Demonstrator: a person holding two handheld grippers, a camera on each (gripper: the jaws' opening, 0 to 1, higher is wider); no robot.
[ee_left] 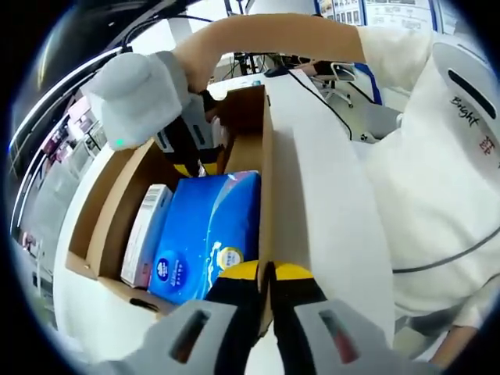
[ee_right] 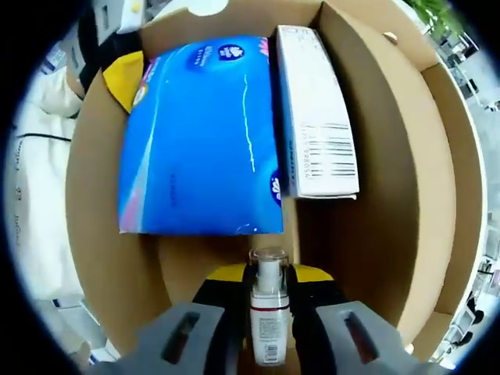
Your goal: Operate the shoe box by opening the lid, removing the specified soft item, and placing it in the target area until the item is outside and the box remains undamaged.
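Small bottle (ee_right: 269, 316) base cut off below, white carton (ee_right: 315, 117) print unreadable

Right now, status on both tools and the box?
Left tool shut on shoe box wall. Right tool shut on small bottle, inside box. Blue tissue pack still in box beside white carton.

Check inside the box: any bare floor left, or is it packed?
Free: bare cardboard strip in the shoe box, between the white carton and the far wall, plus floor near the right gripper, shut on a small bottle. Crowded: blue tissue pack and carton lie side by side. Left gripper clamps the wall.
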